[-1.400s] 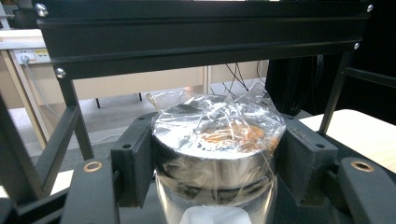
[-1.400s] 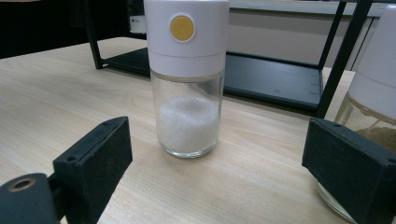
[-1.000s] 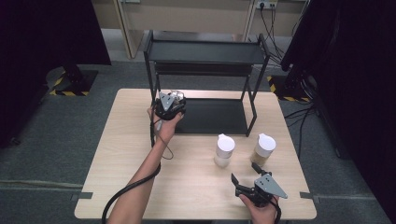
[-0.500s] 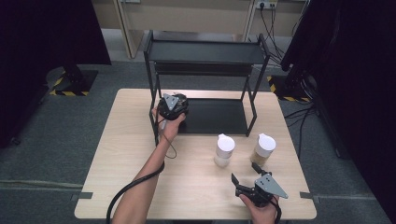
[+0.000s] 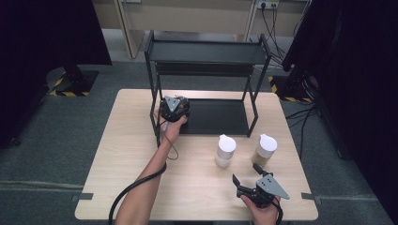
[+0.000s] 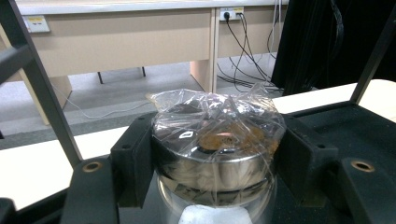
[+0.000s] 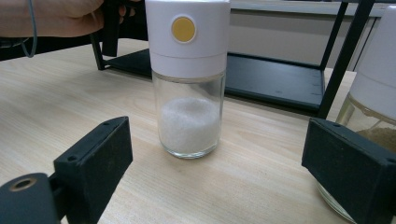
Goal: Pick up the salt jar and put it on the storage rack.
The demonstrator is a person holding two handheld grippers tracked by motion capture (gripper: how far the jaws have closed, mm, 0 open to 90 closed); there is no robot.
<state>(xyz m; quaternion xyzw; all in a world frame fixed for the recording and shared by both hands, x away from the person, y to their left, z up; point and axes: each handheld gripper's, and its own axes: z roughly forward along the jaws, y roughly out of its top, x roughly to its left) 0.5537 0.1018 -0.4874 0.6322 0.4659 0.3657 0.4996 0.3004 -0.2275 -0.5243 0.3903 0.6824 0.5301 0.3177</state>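
Two grippers in play. Left gripper [image 5: 174,108] sits at the front-left corner post of the black rack [image 5: 206,51], over the near-left edge of the rack's bottom shelf [image 5: 220,117]. Its fingers [image 6: 133,158] are clamped on a round steel tin [image 6: 217,161] wrapped in clear plastic film [image 6: 219,112]; both pads press on the tin's sides, brownish contents visible through the film. Tin is low over the bottom shelf, can't tell if it's touching it

Right gripper [image 5: 245,174] is near the desk [image 5: 122,154] front edge, in front of the rack and well apart from it, fingers [image 7: 95,161] spread wide with nothing between them. White-capped glass shaker [image 7: 189,79] with white grains stands upright on the desk just ahead of those fingers, between them and the rack. Second shaker [image 5: 264,150], brownish contents, stands just beside the right finger, also in front of the rack
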